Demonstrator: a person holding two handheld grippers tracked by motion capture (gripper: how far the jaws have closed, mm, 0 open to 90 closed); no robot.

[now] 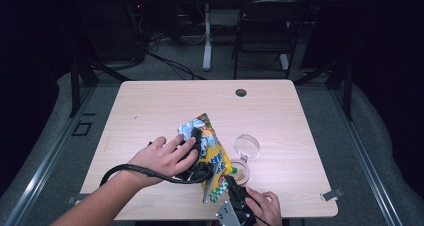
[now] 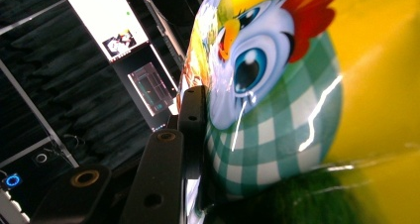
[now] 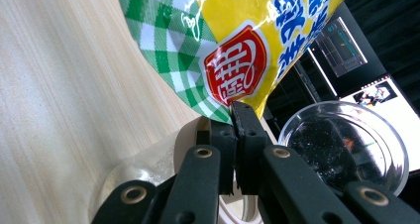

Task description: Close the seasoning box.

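Snack bag (image 1: 210, 156): lower corner behind right tongs (image 1: 234, 188) in high view; print too small to read there. In left gripper view bag (image 2: 297, 110) cut off at 12, 3 and 6 o'clock edges; far jaw of left tongs (image 2: 198, 135) hidden behind it. Left tongs (image 1: 196, 153) largely covered by left hand (image 1: 162, 158) in high view. Right hand (image 1: 265, 208) cut off at 6 o'clock edge. Jar (image 1: 241, 172) partly behind bag; contents unclear. Clear lid (image 3: 346, 144) cut off behind jaws.
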